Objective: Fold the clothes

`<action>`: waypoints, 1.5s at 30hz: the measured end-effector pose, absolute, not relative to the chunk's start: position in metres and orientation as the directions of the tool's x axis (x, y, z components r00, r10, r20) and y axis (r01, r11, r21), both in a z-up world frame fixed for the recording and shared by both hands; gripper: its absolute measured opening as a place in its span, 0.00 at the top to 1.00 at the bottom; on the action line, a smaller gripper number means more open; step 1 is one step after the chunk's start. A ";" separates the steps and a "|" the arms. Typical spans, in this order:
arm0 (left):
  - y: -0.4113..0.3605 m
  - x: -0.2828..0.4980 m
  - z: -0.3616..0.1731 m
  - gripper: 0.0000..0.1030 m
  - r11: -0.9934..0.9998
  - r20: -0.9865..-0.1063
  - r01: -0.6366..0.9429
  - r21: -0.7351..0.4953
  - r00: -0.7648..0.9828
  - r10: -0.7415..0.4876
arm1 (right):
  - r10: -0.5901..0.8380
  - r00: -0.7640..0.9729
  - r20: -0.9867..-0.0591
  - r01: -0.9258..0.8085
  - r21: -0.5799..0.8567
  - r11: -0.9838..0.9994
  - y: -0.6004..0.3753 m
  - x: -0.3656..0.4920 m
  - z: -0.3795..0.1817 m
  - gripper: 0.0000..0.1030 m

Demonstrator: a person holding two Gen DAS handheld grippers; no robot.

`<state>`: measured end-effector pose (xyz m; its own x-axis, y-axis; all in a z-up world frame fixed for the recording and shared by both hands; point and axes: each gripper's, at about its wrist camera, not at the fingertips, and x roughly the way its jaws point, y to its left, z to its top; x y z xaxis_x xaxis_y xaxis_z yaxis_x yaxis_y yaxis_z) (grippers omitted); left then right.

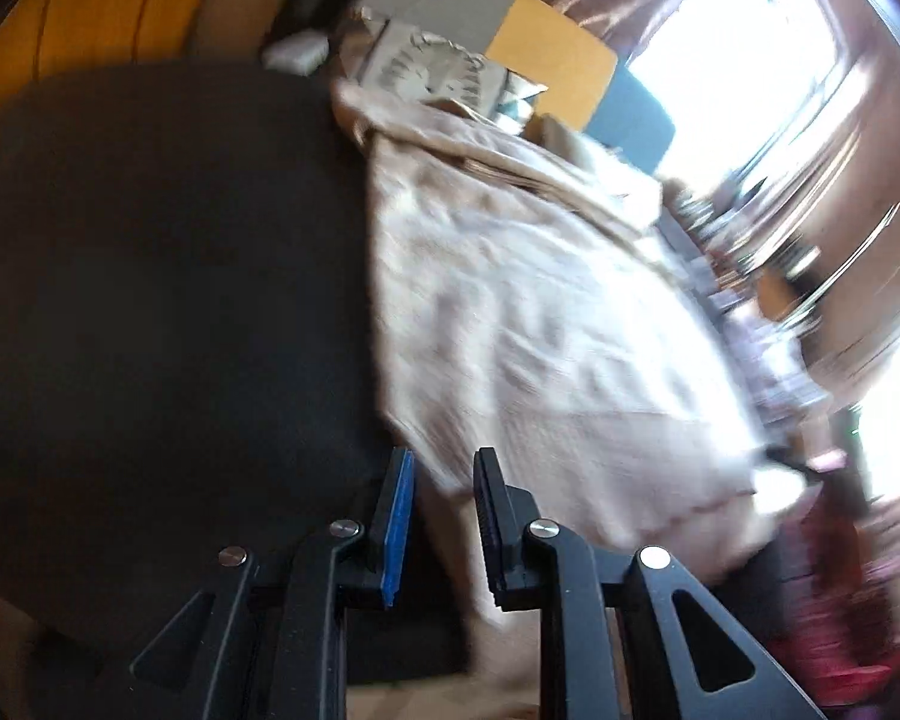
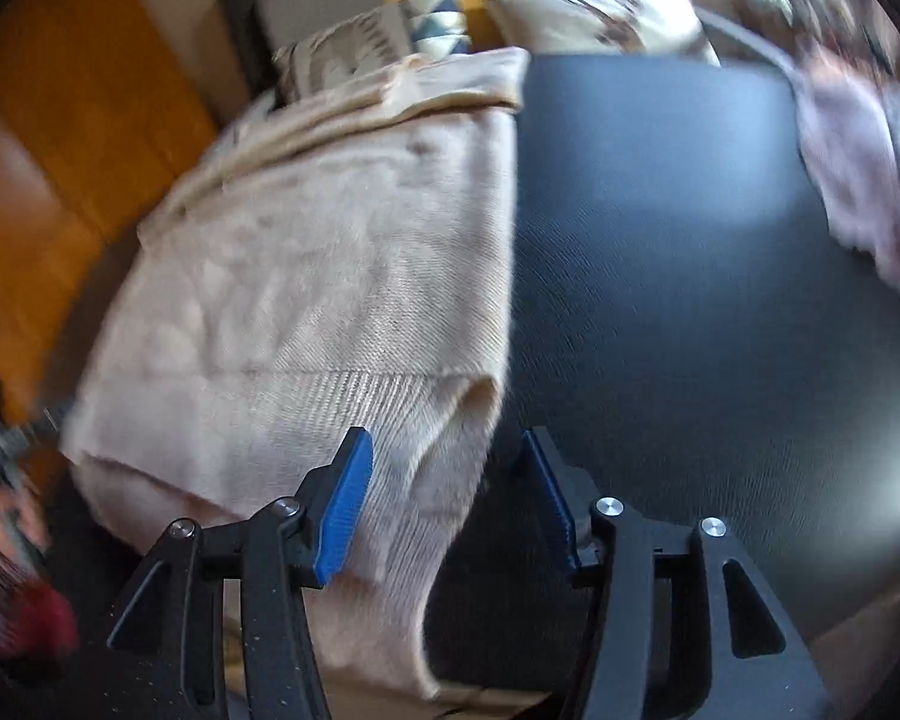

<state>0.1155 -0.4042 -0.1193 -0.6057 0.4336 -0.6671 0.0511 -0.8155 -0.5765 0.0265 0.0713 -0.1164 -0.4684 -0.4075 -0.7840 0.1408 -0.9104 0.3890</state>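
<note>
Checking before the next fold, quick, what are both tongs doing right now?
Left tongs: apart, beige sweater fabric between the pads, grip cannot be told.
Right tongs: open, sweater hem between them, not pinched.

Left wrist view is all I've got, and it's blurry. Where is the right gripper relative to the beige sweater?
Observer: The right gripper is open over the beige sweater's near corner. The ribbed hem lies between its fingers.
Operator: Is it pinching the fabric?
Observer: No. The pad on the picture's right stands clear of the cloth, over the black table.
Operator: Anything else on that side?
Observer: A crumpled pinkish garment lies toward the table's far right, apart from the sweater.
</note>
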 end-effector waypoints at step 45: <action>-0.412 0.119 -0.160 0.80 -0.489 -0.459 0.115 -0.865 -0.576 0.677 | -0.790 -0.295 -0.537 0.096 0.806 -0.584 0.076 0.020 -0.144 0.46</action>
